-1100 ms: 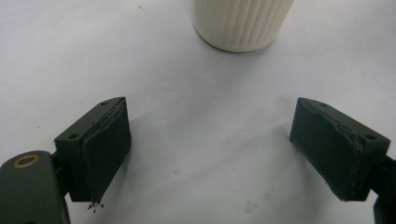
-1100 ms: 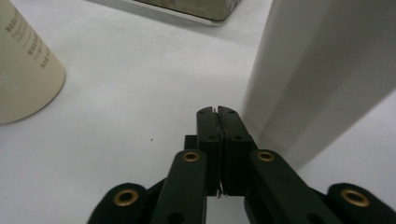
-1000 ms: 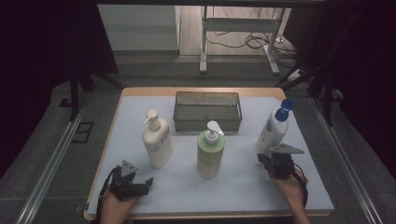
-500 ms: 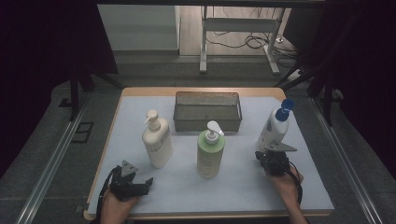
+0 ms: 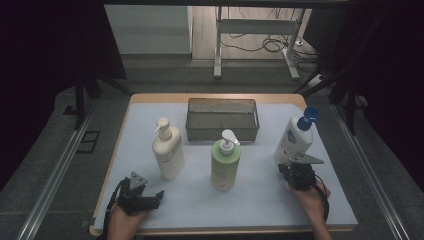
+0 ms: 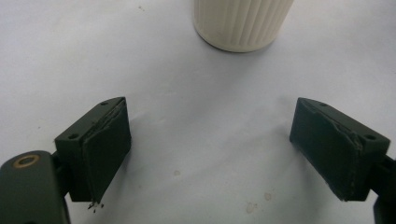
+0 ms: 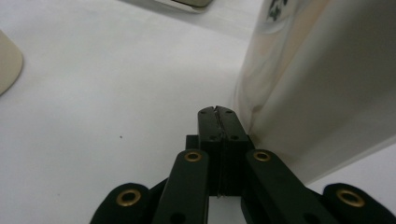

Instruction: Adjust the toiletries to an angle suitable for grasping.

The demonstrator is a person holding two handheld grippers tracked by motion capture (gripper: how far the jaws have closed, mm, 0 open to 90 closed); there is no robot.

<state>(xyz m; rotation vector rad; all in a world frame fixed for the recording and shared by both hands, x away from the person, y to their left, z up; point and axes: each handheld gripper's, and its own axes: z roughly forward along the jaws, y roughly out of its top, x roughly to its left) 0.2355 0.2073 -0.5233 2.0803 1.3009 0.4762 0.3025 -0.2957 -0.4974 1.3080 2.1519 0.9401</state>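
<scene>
I see a white bottle [image 5: 293, 141] with a blue cap, a pale green pump bottle [image 5: 225, 166] with a white pump, and a cream bottle [image 5: 168, 151] with fine vertical ribs. The basket [image 5: 222, 129] is dark grey mesh. My claws are black, over a pale blue-white mat [image 5: 250, 200] on the wood-edged table [image 5: 215, 98].

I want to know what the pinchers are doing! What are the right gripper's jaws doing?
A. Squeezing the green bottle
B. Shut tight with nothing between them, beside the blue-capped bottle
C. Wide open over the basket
B: the right gripper shows its jaws pressed together, empty, right next to the blue-capped bottle.
</scene>
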